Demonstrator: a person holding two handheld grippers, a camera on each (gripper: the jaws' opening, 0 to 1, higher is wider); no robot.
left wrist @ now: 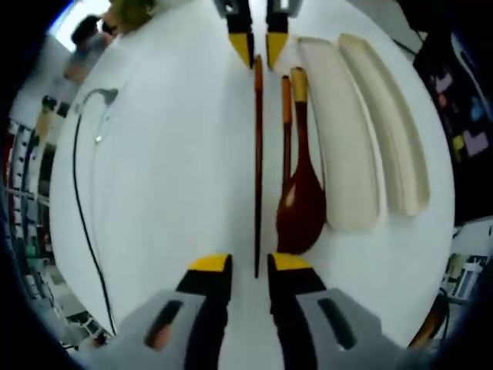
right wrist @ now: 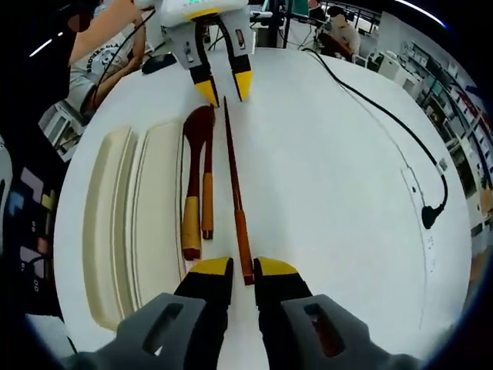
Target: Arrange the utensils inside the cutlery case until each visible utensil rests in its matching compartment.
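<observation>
On a round white tabletop (left wrist: 169, 177) lies a long, thin, dark red-brown wooden chopstick (left wrist: 257, 166), set apart from the other utensils. In the left gripper view it runs straight away from the camera, its narrow tip lying between the yellow-tipped fingers of the left claw (left wrist: 250, 264). That claw stands open, its fingers on either side of the tip with white tabletop showing in the gaps. At the chopstick's far end the right claw (left wrist: 258, 48) reaches in from the opposite side, also open, its yellow tips either side of the stick's thick end.

Just right of the chopstick in this view lies a second, shorter-looking chopstick with an orange handle end (left wrist: 286, 116), and beside that a dark red lacquered wooden spoon with a yellowish handle end (left wrist: 302, 196), bowl towards the camera. Right of the spoon sits the cream-coloured cutlery case, seen as two long shallow trays side by side (left wrist: 347, 146). None of the utensils lies in the trays.

In the right gripper view the long chopstick (right wrist: 233, 185) ends with its orange-brown handle between the fingers of the right claw (right wrist: 243, 267). A black cable (right wrist: 385, 116) trails across the tabletop to the right.
</observation>
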